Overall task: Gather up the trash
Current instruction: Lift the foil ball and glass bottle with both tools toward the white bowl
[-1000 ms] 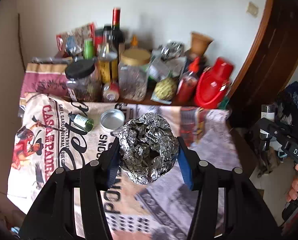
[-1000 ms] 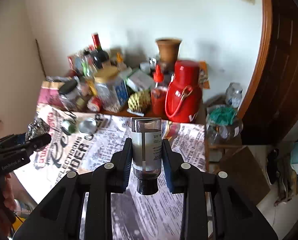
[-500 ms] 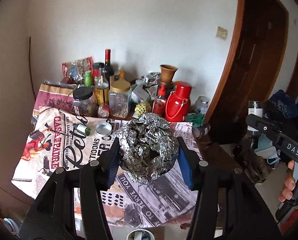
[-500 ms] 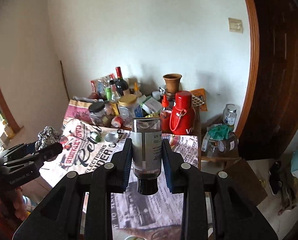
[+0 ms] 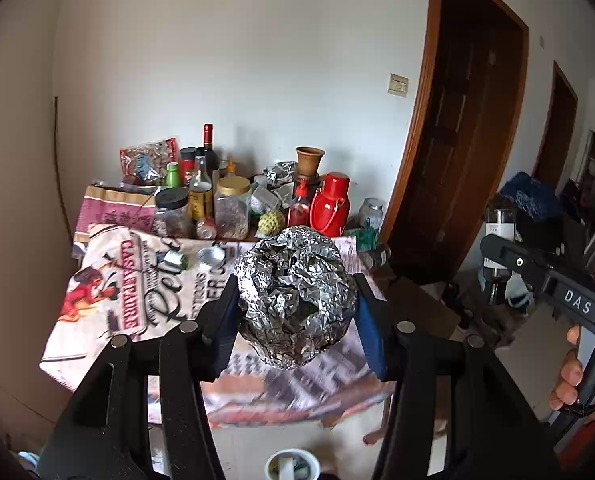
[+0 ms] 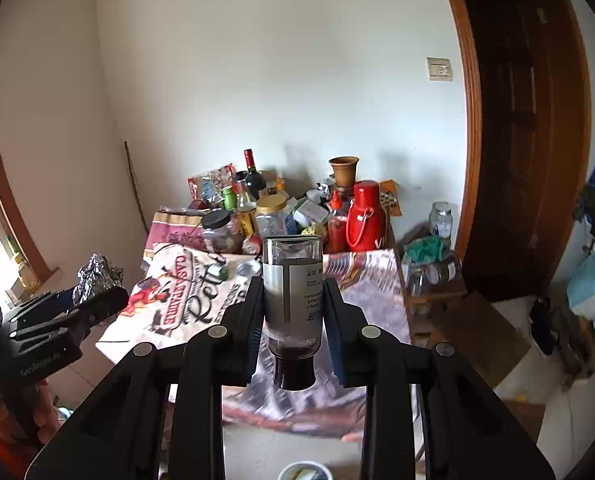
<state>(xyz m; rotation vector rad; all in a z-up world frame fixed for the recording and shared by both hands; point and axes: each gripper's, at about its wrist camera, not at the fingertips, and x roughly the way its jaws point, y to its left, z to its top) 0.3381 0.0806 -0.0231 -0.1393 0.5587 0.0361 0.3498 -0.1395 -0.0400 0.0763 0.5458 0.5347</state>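
We hold two pieces off the surface: our left hand-held gripper clamps the crumpled silver foil ball, our right hand-held gripper the upside-down dark-capped bottle. Near, low down, the white bin awaits; the small green bottle and round tin lid remain.

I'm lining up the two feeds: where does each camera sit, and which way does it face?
Left wrist: behind the left tongs, facing the cluttered table; its fingers clamp a foil ball; right tongs and a hand show at right.
Right wrist: behind the right tongs, facing the same table; they clamp an upside-down bottle; left tongs show at left.
Shared: table, red thermos, white bin below.
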